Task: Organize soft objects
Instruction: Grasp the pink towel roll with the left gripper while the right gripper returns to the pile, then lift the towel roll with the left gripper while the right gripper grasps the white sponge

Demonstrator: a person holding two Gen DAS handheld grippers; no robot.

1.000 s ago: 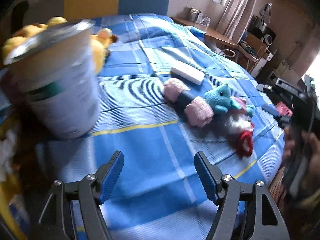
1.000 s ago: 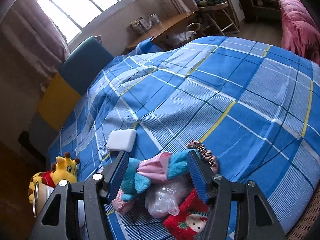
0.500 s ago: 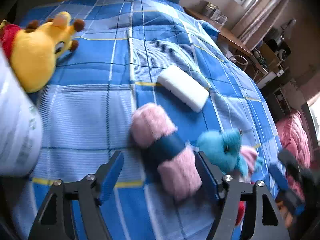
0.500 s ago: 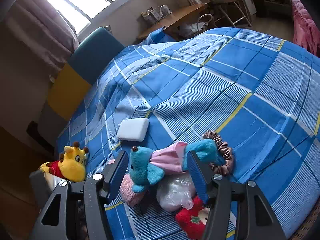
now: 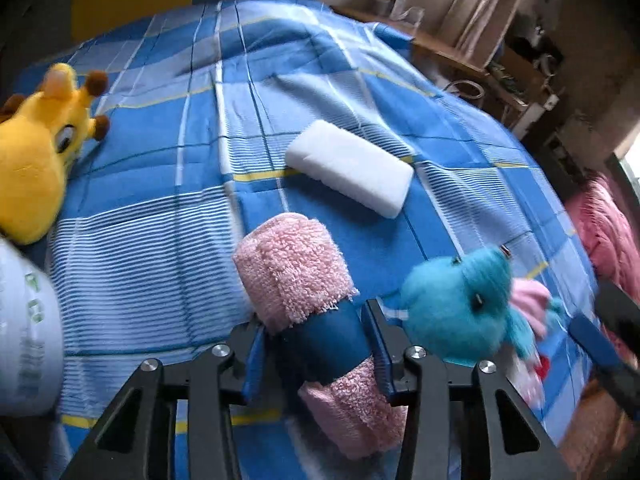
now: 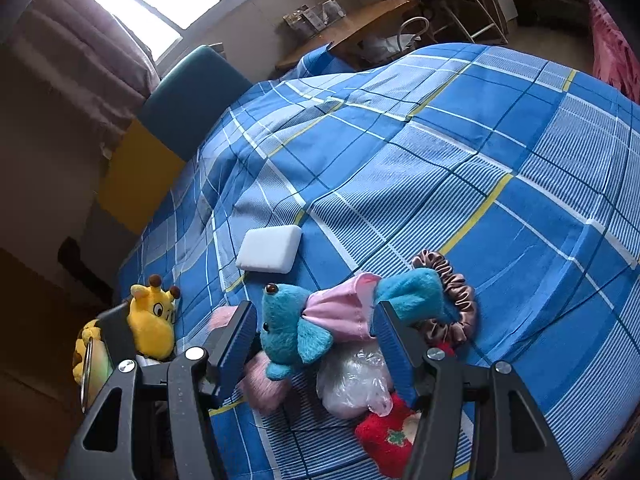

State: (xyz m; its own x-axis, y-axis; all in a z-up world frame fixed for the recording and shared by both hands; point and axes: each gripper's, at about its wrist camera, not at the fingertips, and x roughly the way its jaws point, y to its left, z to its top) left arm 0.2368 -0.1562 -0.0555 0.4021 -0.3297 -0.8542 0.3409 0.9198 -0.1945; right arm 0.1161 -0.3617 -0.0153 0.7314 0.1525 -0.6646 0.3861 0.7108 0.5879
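The left gripper (image 5: 316, 344) has just been closing and pinches the pink rolled towel (image 5: 296, 276) at its blue band (image 5: 324, 348). Soft and light, it should squash; the band looks the firmest hold. The right gripper (image 6: 316, 328) hangs spread above the teal plush (image 6: 296, 328).

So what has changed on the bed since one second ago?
The left gripper moved away from the white can, across the bed and down to the pink towel roll. Its jaws have just been closing and now stand on both sides of the roll's blue band. The right gripper stayed open over the blue plush. The sponge and giraffe did not move.
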